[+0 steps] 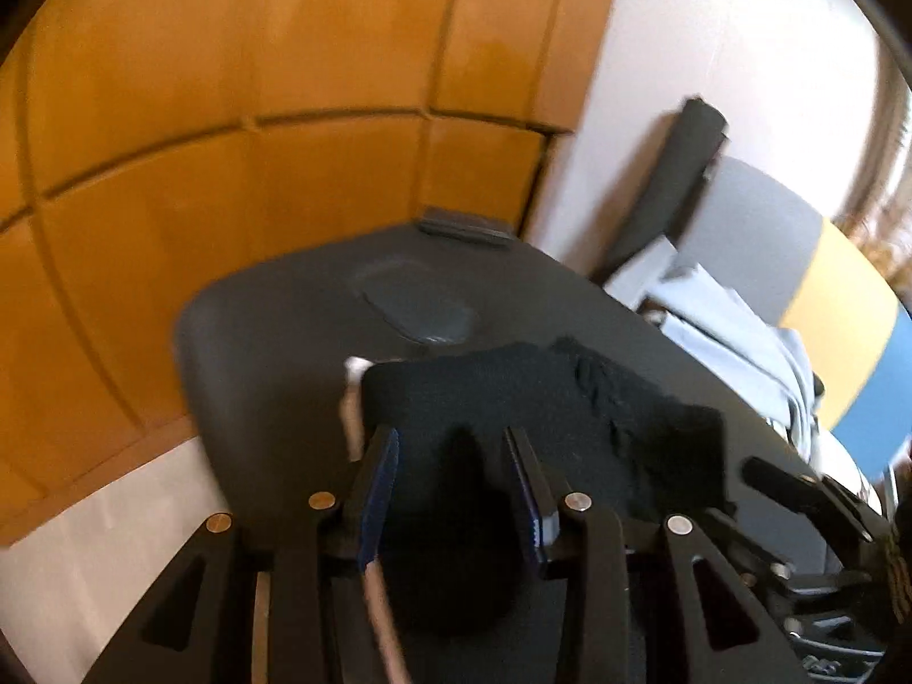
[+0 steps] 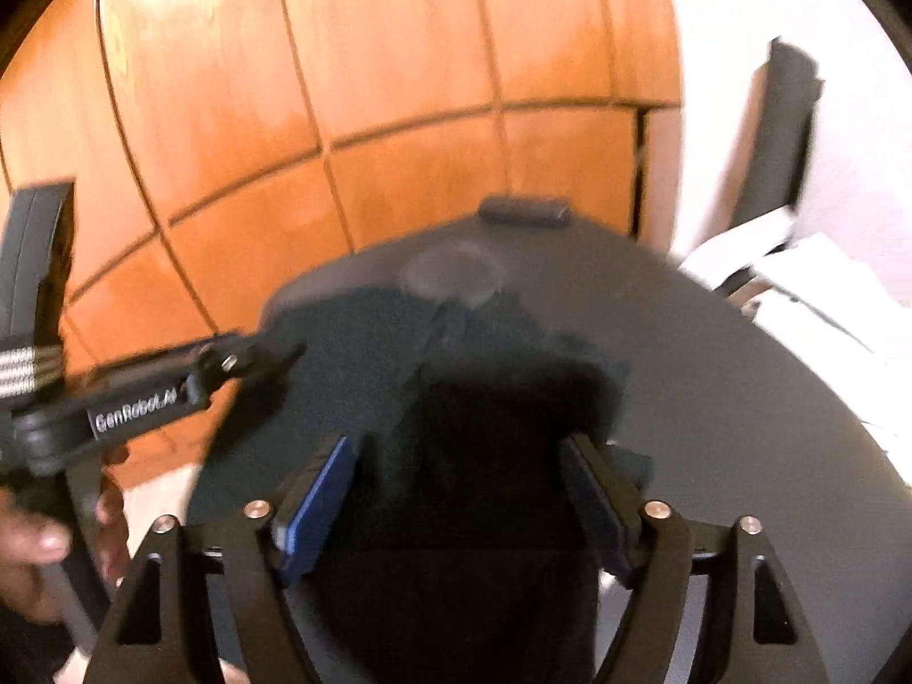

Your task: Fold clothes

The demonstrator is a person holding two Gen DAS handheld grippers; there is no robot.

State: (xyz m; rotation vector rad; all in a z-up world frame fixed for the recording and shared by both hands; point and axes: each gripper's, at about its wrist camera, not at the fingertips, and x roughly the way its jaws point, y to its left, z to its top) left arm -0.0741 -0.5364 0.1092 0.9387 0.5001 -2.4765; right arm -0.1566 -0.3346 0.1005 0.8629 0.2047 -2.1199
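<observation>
Left tongs point(image 1: 450, 439) first: blue-padded fingers point(image 1: 383, 479) sit at a middling gap, angled down over the black garment point(image 1: 513, 399), and nothing can be made out between the pads, though everything there is dark, so whether cloth is caught I cannot tell. Over to the right tongs point(image 2: 459, 459): jaws spread wide, blue pads point(image 2: 319, 501) well apart, the dark cloth lying under and between them with neither pad seen pressing on it. No earlier view to compare, so that's how they stand.

The black garment lies spread on the dark grey table point(image 1: 256, 313), bunched and rumpled towards its right side in the left wrist view, with a small white scrap point(image 1: 353, 393) showing at its left edge, right beside the cloth. In the right wrist view the same garment point(image 2: 365, 353) stretches from the tongs up towards the far part of the table point(image 2: 741, 410), and the left tongs point(image 2: 285, 350) reach in from the left, tips at the cloth's edge, a hand point(image 2: 34, 541) gripping the handle.

Further out: a faint round mark point(image 2: 453, 273) on the tabletop, a small dark block point(image 2: 524, 210) at the far edge. Beyond stands orange panelled wall point(image 1: 228, 114). To the right, a pile of pale blue clothes point(image 1: 735, 336) on a chair point(image 1: 798, 239) with grey, yellow and blue panels
</observation>
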